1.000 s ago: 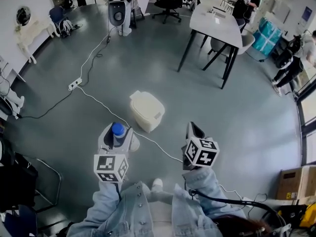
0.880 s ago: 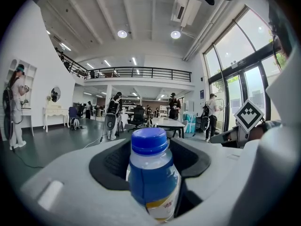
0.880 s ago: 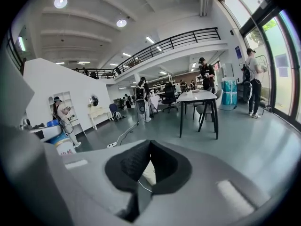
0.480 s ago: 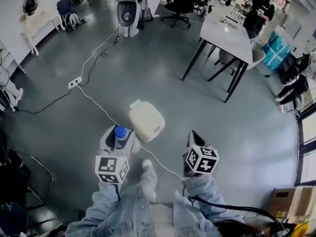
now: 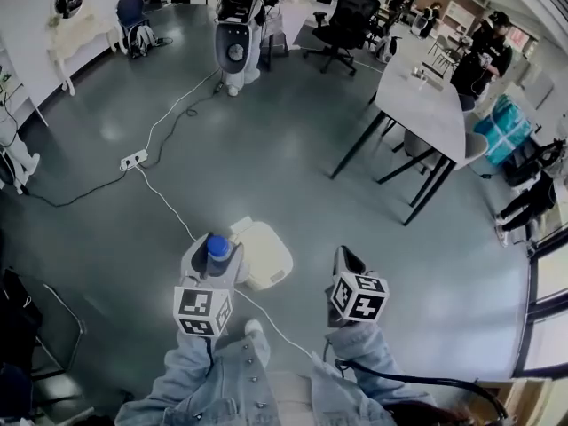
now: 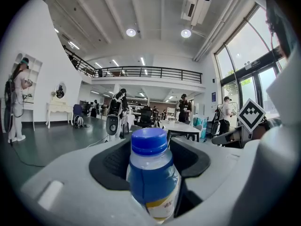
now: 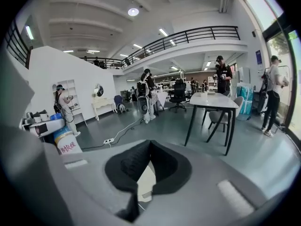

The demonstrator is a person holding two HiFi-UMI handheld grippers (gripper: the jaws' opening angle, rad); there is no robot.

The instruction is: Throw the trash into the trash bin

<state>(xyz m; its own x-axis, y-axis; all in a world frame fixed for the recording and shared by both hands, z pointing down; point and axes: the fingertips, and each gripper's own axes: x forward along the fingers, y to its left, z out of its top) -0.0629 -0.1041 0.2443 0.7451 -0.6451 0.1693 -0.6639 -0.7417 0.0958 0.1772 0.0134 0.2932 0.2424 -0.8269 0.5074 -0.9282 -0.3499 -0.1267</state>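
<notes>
A cream, lidded trash bin stands on the grey floor just ahead of me. My left gripper is shut on a small bottle with a blue cap, held upright right beside the bin's left edge. In the left gripper view the bottle, with its blue label, fills the gap between the jaws of the left gripper. My right gripper hangs to the right of the bin, shut and holding nothing. In the right gripper view, part of the bin shows below the right gripper, and the bottle shows at the left.
A white cable runs across the floor from a power strip past the bin. A white table, an office chair and a white machine stand farther off. People stand at the far right.
I have walked forward: the bin has come closer and now sits next to the left gripper. Both grippers keep their pose, with the bottle still held.
</notes>
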